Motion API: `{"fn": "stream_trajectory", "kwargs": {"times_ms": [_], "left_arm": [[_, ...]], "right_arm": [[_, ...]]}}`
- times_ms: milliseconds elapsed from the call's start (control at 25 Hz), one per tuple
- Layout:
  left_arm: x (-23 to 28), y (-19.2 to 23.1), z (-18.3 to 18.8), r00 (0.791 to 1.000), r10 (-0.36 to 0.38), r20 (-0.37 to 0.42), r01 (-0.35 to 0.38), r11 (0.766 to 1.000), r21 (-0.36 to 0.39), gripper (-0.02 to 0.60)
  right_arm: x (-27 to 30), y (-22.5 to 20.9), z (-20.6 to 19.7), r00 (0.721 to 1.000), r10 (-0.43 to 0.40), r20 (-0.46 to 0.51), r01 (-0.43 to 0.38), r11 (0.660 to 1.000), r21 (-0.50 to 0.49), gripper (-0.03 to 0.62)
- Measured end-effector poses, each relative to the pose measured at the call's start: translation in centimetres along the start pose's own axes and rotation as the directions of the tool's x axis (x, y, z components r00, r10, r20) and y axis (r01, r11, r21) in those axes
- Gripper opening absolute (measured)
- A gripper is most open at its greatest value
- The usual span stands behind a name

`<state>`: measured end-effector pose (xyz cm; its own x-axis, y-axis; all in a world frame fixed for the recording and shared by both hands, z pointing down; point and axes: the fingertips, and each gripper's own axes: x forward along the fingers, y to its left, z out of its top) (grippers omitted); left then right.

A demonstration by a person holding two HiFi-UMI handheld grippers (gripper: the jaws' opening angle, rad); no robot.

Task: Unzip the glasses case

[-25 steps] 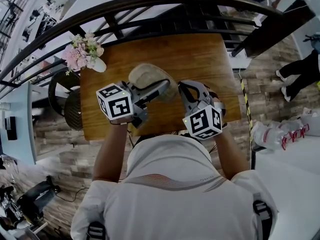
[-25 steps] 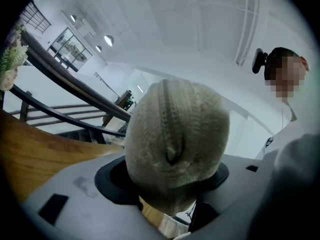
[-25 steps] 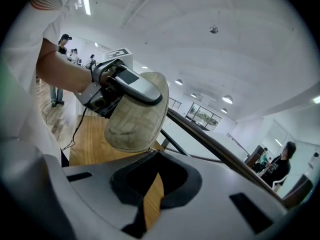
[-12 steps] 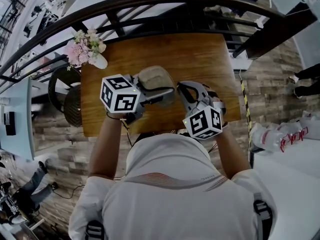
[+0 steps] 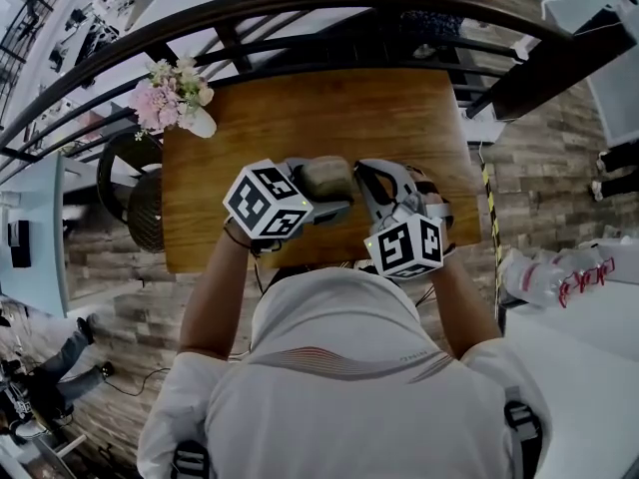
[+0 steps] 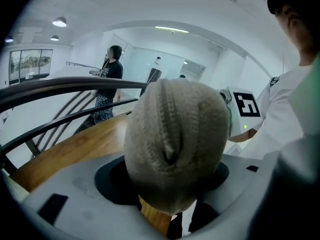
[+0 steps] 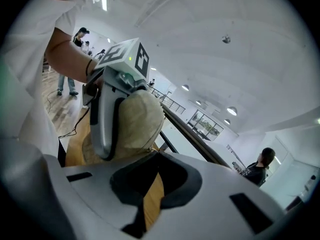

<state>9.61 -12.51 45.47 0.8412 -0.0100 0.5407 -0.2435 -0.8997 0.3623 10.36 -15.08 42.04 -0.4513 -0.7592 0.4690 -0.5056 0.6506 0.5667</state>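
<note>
The beige fabric glasses case (image 5: 321, 176) hangs above the wooden table (image 5: 300, 108), clamped in my left gripper (image 5: 334, 188). The left gripper view looks at the case (image 6: 175, 139) end on. Its zip (image 6: 165, 114) runs down the middle, with the pull (image 6: 168, 153) low on it, and my left gripper (image 6: 170, 176) is shut on the case's sides. My right gripper (image 5: 364, 173) is shut just right of the case. In the right gripper view its tips (image 7: 150, 156) touch the case's (image 7: 137, 121) lower edge. I cannot tell whether they pinch anything.
A vase of pink flowers (image 5: 175, 98) stands on the table's far left corner. A dark curved railing (image 5: 300, 18) runs behind the table, and a round chair (image 5: 130, 198) sits at its left. A person (image 6: 107, 84) stands beyond the railing.
My left gripper has come down and to the right with the case, rolling so the case turns end on beside the right gripper. The right gripper has stayed put.
</note>
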Motion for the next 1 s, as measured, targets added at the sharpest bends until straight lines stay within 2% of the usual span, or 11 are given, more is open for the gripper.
{"fn": "stream_trajectory", "kwargs": {"times_ms": [280, 400, 560, 720, 800, 920, 1000], "left_arm": [[1.7, 0.4, -3.2, 0.982, 0.052, -0.183, -0.039, 0.997, 0.074, 0.290], [2.2, 0.8, -4.6, 0.960, 0.074, -0.271, -0.052, 0.995, 0.090, 0.290], [2.6, 1.4, -6.5, 0.921, 0.099, -0.378, -0.054, 0.991, 0.126, 0.290], [3.2, 1.6, -7.2, 0.906, 0.105, -0.411, -0.050, 0.989, 0.142, 0.290], [3.9, 1.7, -7.5, 0.899, 0.112, -0.424, -0.041, 0.984, 0.174, 0.290], [4.4, 1.8, -7.6, 0.906, 0.114, -0.408, -0.036, 0.981, 0.192, 0.290], [4.4, 1.6, -7.1, 0.924, 0.120, -0.362, -0.051, 0.979, 0.196, 0.290]], "right_arm": [[0.0, 0.0, 0.6, 1.000, -0.026, 0.009, 0.027, 0.993, -0.119, 0.052], [0.2, 0.6, 0.3, 1.000, -0.012, -0.003, 0.012, 0.987, -0.161, 0.052], [0.5, 1.7, 0.9, 1.000, 0.021, 0.009, -0.018, 0.972, -0.233, 0.052], [0.6, 2.4, 1.5, 0.999, 0.045, 0.024, -0.037, 0.964, -0.262, 0.052], [0.6, 2.8, 1.5, 0.998, 0.058, 0.026, -0.048, 0.961, -0.271, 0.052], [0.6, 3.1, 1.5, 0.997, 0.062, 0.038, -0.050, 0.965, -0.258, 0.052], [0.3, 2.9, 1.9, 0.996, 0.050, 0.071, -0.030, 0.967, -0.254, 0.052]]}}
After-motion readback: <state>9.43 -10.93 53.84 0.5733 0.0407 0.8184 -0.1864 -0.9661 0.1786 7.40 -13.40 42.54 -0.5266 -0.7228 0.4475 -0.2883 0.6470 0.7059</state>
